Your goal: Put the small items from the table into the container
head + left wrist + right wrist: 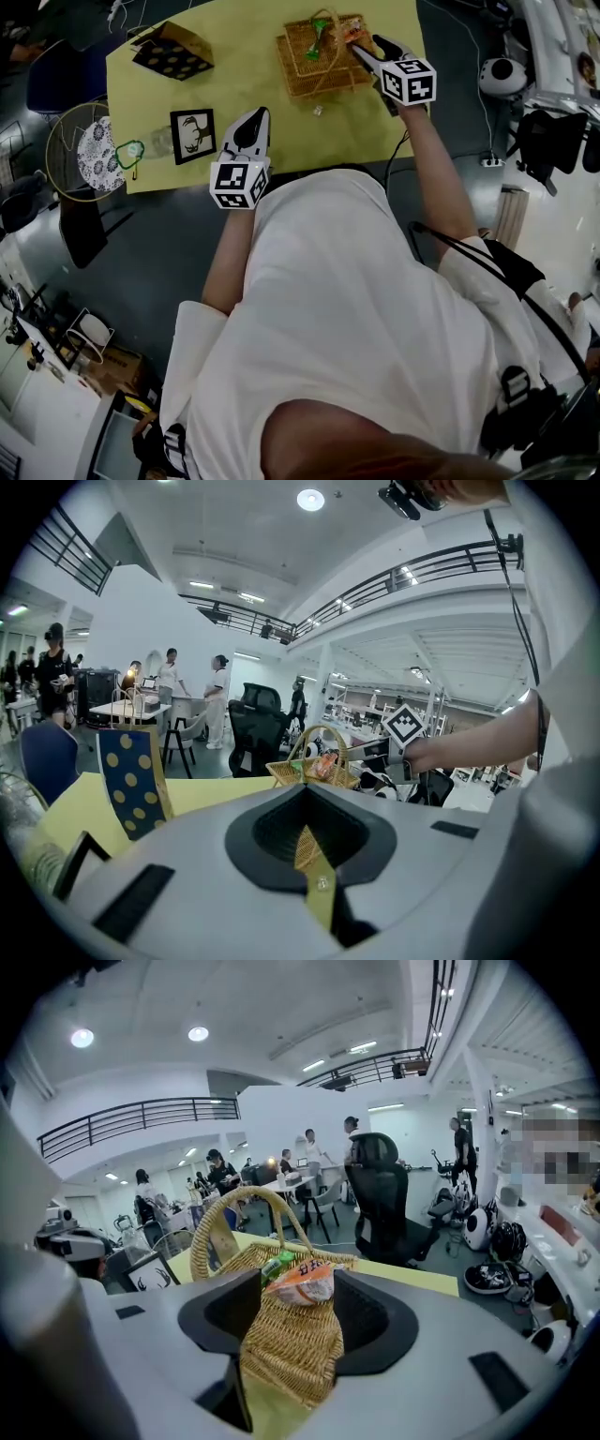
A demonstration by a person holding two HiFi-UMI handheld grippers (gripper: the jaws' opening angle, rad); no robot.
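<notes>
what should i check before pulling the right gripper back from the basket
1. Right gripper jaws apart: ok.
2. Orange packet fully inside the basket: cannot tell; it sits between the jaws at the rim.
3. Basket upright on the table: ok.
4. Left gripper shut and empty: ok.
5. Table cleared of small items: not ok; a small clear item lies beside the basket, and a green loop near the table's left edge.

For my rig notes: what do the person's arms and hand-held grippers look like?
The left hand-held gripper and the right hand-held gripper are pale grey with black jaw recesses and a cube of black-and-white square markers. A dark cable hangs from the right one. The person wears a white short-sleeved shirt.
</notes>
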